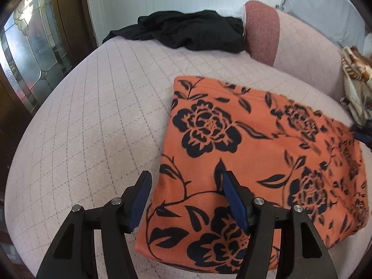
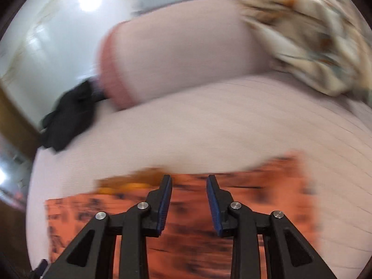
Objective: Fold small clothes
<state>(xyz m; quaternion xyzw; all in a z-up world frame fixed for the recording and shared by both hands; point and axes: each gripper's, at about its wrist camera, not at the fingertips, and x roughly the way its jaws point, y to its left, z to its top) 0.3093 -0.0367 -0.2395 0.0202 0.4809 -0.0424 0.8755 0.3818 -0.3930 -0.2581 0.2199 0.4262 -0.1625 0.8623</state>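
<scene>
An orange garment with a black flower print (image 1: pixel 255 162) lies folded flat on the pale quilted bed (image 1: pixel 93 116). My left gripper (image 1: pixel 186 176) is open and empty, above the garment's near left edge, one finger over the bed and one over the cloth. In the right wrist view, which is blurred by motion, my right gripper (image 2: pixel 189 179) is open and empty above the orange garment (image 2: pixel 186 232). A bit of the right gripper (image 1: pixel 362 132) shows at the garment's far right edge in the left wrist view.
A black garment (image 1: pixel 186 30) lies crumpled at the far end of the bed, beside a pink pillow (image 1: pixel 262 30). A cream patterned cloth (image 1: pixel 355 88) sits at the right; it also shows in the right wrist view (image 2: pixel 313 34). A glass-panelled door (image 1: pixel 30 53) stands at the left.
</scene>
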